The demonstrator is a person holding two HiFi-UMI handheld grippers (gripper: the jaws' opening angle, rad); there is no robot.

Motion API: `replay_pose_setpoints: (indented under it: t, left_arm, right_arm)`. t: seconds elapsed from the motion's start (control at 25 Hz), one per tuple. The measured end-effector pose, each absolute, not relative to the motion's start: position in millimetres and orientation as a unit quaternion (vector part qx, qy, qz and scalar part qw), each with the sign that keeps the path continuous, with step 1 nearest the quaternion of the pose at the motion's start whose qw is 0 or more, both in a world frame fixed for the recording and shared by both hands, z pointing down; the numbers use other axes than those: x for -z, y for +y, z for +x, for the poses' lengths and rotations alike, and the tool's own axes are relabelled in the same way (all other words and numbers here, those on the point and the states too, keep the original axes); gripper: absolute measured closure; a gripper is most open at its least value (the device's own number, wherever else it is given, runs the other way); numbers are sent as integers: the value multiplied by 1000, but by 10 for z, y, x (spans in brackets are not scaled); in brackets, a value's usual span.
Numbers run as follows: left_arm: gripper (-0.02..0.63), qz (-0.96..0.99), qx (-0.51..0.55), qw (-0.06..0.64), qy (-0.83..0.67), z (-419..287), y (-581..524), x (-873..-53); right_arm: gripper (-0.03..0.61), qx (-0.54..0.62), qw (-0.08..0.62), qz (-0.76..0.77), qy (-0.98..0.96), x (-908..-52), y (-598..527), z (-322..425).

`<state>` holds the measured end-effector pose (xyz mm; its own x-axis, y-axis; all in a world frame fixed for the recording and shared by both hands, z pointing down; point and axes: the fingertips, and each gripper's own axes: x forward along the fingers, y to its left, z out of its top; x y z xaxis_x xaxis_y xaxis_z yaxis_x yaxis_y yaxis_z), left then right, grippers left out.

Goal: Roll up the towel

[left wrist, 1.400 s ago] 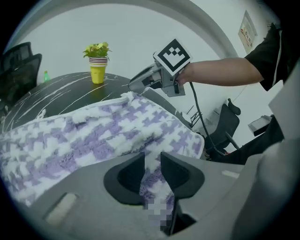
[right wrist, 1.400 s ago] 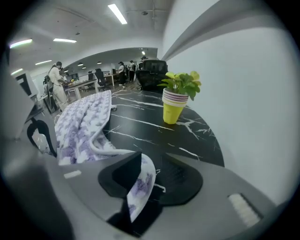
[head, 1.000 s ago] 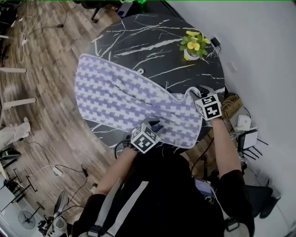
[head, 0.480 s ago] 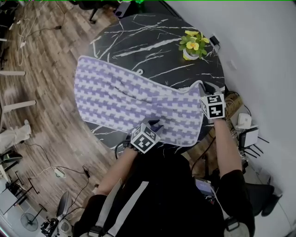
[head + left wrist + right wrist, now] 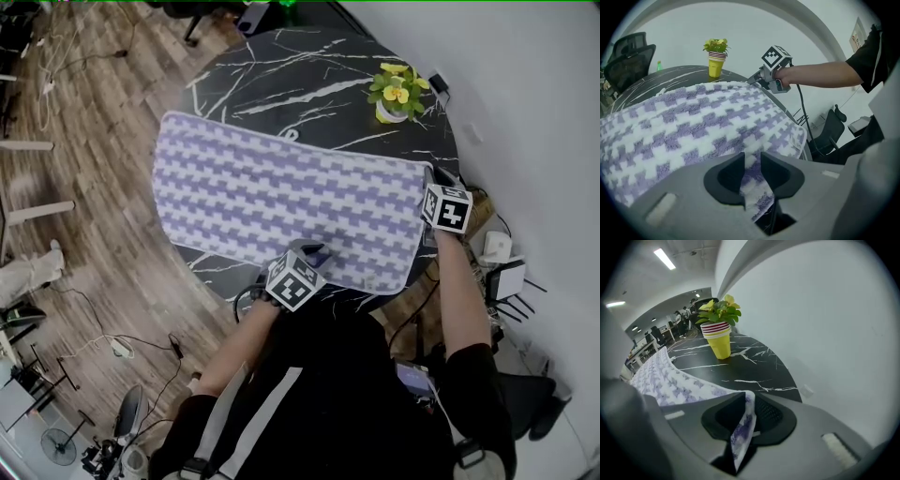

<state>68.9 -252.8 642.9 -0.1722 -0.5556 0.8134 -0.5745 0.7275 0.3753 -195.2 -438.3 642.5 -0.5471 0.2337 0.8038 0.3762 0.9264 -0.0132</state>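
Note:
A purple-and-white checked towel (image 5: pixel 281 202) lies spread flat over the round black marble table (image 5: pixel 309 84). My left gripper (image 5: pixel 317 251) is at the towel's near edge, shut on a pinch of the cloth (image 5: pixel 751 164). My right gripper (image 5: pixel 433 176) holds the towel's far right corner at the table's right rim. Its jaws have just been closing and now stand shut on that corner (image 5: pixel 743 423). From the left gripper view the towel (image 5: pixel 693 122) stretches away to the right gripper (image 5: pixel 754 80). In the right gripper view the towel (image 5: pixel 661 376) trails off to the left.
A small plant in a yellow cup (image 5: pixel 394 94) (image 5: pixel 719 341) stands on the table's far right part, beyond the towel. A white wall runs close along the right. Cables and boxes (image 5: pixel 497 262) lie on the floor at right. A black office chair (image 5: pixel 628 61) stands past the table.
My right gripper has moved right to the table's rim and drawn the towel's folded-in corner out, so the towel now lies as a full rectangle. The left gripper has stayed put.

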Motion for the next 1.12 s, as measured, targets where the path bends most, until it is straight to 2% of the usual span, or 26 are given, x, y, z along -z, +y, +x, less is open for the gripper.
replay_pose_setpoints:
  t: [0.12, 0.24, 0.4, 0.76, 1.12]
  left_arm:
    - [497, 366, -10, 528, -766, 683, -2509, -6434]
    - [497, 366, -13, 528, -766, 675, -2504, -6433]
    - [497, 366, -16, 527, -767, 660, -2490, -6433]
    - [497, 354, -23, 513, -782, 618, -2393, -6396]
    - [488, 305, -33, 500, -810, 535, -1569, -6402]
  right_arm:
    - [493, 88, 439, -182, -875, -6434, -4330, -1934]
    - [416, 96, 429, -202, -875, -6407, -4274, -1863]
    - [385, 119, 407, -218, -879, -6319, -4209, -1734]
    - [373, 136, 382, -236, -883, -6192, -3942, -1338]
    - [373, 136, 405, -283, -859, -6281, -3117, -527]
